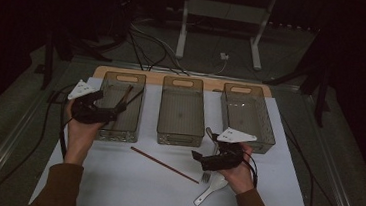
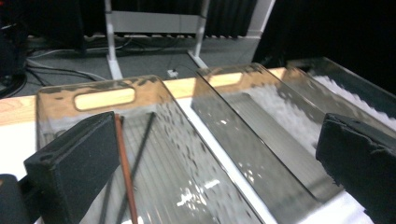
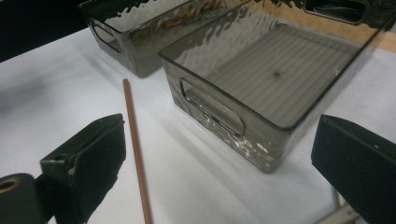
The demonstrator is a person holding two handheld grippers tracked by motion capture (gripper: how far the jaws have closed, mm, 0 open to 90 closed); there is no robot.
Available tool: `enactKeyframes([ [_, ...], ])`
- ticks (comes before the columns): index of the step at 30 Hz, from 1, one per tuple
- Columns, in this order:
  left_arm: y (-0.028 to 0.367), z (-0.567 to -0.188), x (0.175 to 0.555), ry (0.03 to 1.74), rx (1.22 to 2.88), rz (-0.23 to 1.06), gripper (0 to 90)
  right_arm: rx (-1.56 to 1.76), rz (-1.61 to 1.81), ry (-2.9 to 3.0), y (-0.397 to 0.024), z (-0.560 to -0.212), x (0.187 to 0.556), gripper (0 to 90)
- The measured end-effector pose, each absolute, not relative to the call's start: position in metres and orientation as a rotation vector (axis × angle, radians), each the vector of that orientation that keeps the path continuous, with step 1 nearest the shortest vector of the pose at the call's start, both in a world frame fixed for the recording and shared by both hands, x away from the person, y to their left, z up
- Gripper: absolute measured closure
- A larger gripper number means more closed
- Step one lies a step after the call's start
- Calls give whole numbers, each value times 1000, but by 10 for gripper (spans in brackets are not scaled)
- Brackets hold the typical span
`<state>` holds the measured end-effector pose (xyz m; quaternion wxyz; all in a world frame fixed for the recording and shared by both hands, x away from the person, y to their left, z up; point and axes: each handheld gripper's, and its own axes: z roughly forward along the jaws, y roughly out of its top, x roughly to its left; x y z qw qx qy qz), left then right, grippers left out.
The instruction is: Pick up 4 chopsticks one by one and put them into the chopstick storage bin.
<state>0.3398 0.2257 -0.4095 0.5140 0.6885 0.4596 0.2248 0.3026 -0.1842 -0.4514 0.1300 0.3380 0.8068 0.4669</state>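
My left gripper (image 1: pixel 118 110) hangs over the left bin (image 1: pixel 133 127), a smoky clear box. Its jaws stand wide open (image 2: pixel 215 154) with nothing between the pads. Inside that bin lie a brown chopstick (image 2: pixel 125 163) and a dark chopstick (image 2: pixel 140 154). My right gripper (image 1: pixel 196 157) is low over the white mat, pointing left, open (image 3: pixel 219 158) and empty. Another brown chopstick (image 1: pixel 164 164) lies on the mat (image 1: pixel 128 188) just ahead of it, close to the left pad (image 3: pixel 88 158) in the right gripper view, where this chopstick (image 3: pixel 135 140) runs toward the bins.
The empty middle bin (image 1: pixel 180 131) and right bin (image 1: pixel 267 135) stand in a row with the left one. A fork (image 1: pixel 206 176) and a white spoon (image 1: pixel 211 190) lie by the right hand. Cables and a stand's legs lie on the floor behind the table.
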Motion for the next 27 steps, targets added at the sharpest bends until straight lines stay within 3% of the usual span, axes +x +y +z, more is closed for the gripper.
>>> enactKeyframes([
  [13,217,-424,286,1023,1662,534,7,959,1312,2415,-155,-450,317,35],
  [27,224,-441,263,1052,1664,536,7,873,1188,2542,-113,-460,324,51],
])
